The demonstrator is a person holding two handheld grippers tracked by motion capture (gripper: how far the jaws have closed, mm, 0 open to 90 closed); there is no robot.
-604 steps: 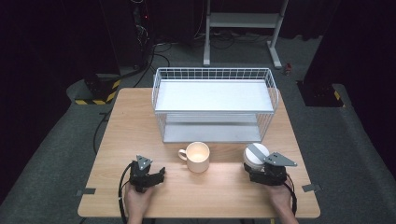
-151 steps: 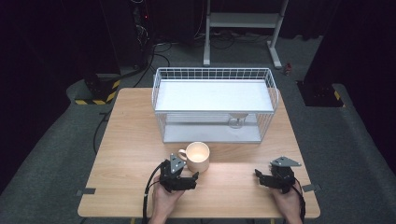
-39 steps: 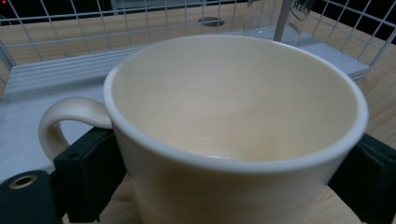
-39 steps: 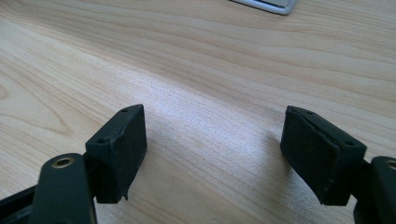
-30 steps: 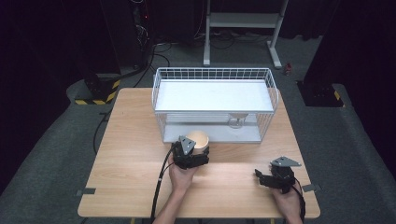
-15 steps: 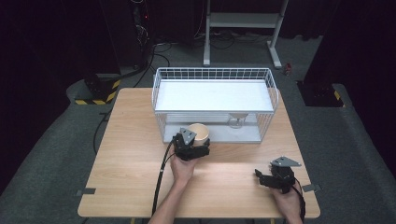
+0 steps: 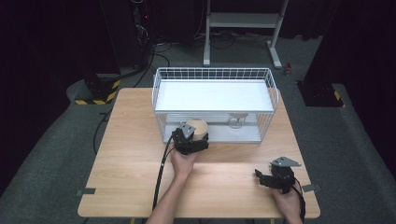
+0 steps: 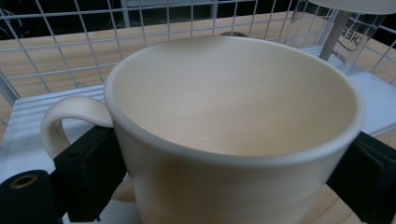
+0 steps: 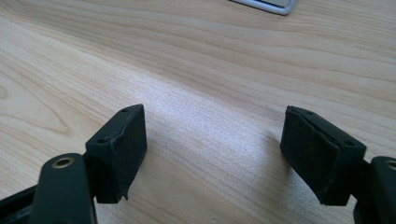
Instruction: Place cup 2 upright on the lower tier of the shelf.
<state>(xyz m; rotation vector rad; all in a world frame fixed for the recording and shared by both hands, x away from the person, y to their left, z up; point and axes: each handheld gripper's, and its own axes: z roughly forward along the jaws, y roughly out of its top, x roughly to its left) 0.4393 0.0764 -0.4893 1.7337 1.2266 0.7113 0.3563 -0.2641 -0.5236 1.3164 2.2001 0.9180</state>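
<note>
A cream mug (image 7: 197,126) (image 8: 233,116) is clamped between the black jaws of my left gripper (image 7: 195,135) (image 8: 229,186), which is shut on its body. Its handle (image 8: 65,121) points left in the left gripper view. The mug sits at the open front of the lower shelf (image 7: 233,135) of a white wire rack (image 7: 215,74). My right gripper (image 7: 264,178) (image 9: 215,154) rests low over the table's front right, open, with bare wood between its pads.
A pale stemmed glass (image 7: 237,120) (image 8: 343,42) stands on the lower shelf, right of the mug. The rack's white top shelf (image 7: 215,95) spans the back half of the wooden table (image 7: 121,154). A black cable (image 7: 161,172) trails from the left gripper.
The left gripper has carried the mug away from the person, to the front of the rack's lower shelf. The right gripper has stayed still.
</note>
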